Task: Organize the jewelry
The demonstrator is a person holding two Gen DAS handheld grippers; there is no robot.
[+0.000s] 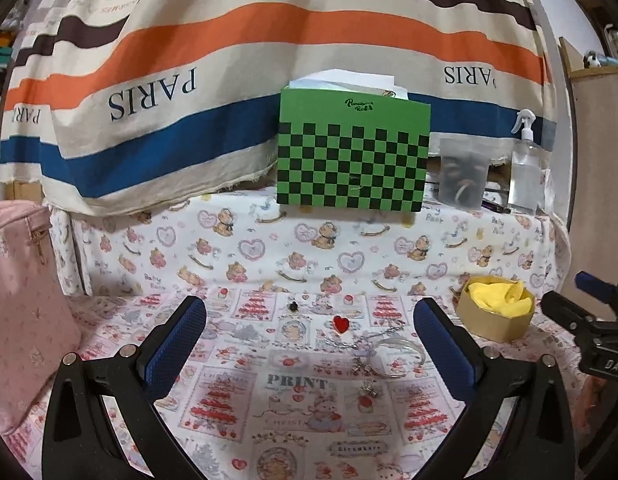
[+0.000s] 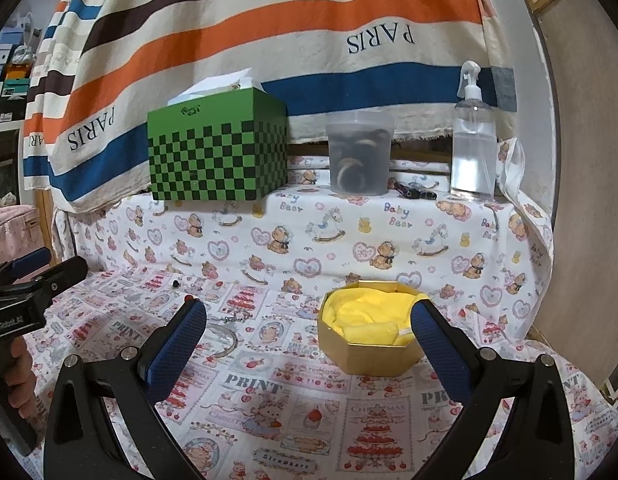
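Both claws, left claw (image 1: 309, 344) and right claw (image 2: 309, 344), are released and grasp nothing. The red heart pendant (image 1: 341, 323) and silver bangle (image 1: 393, 354) lie on the bench (image 1: 229, 408); the tangled charms (image 1: 365, 384) are hard to make out. The gold box (image 2: 369, 356) stands beside them.

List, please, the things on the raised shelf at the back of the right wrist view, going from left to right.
Green checkered box → cloudy plastic tub → dark small item lying flat → clear spray bottle.

Home: cloth-draped table (image 2: 349, 240), shelves (image 2: 5, 80)
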